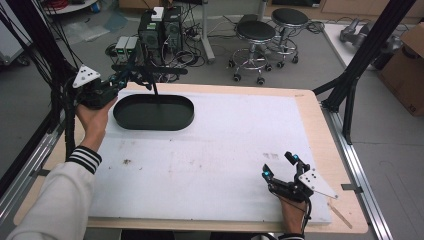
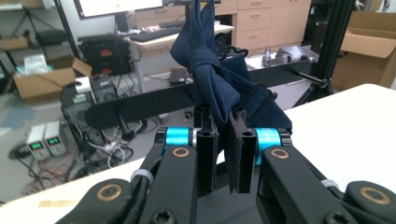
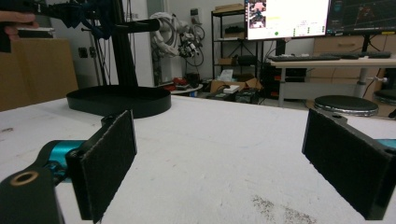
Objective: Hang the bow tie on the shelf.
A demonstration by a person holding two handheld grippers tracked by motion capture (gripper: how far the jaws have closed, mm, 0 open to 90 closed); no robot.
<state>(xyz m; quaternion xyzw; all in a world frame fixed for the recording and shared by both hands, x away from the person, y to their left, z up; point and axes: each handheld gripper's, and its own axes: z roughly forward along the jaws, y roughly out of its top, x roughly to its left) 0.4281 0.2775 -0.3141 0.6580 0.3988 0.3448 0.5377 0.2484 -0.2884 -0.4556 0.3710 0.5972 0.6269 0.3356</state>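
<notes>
A dark navy cloth, knotted, hangs over the black horizontal bar of a stand. My left gripper is shut on the cloth's lower part, just below the knot. In the high view the left gripper is raised at the far left next to the bar. The stand's thin post rises from a black oval base. My right gripper rests open near the mat's front right, nothing between its pads. From there the base and the cloth lie far off.
A white mat covers the wooden table, with some dark specks on it. Beyond the far edge stand two stools, computer boxes and tangled cables. Black frame struts rise at the right.
</notes>
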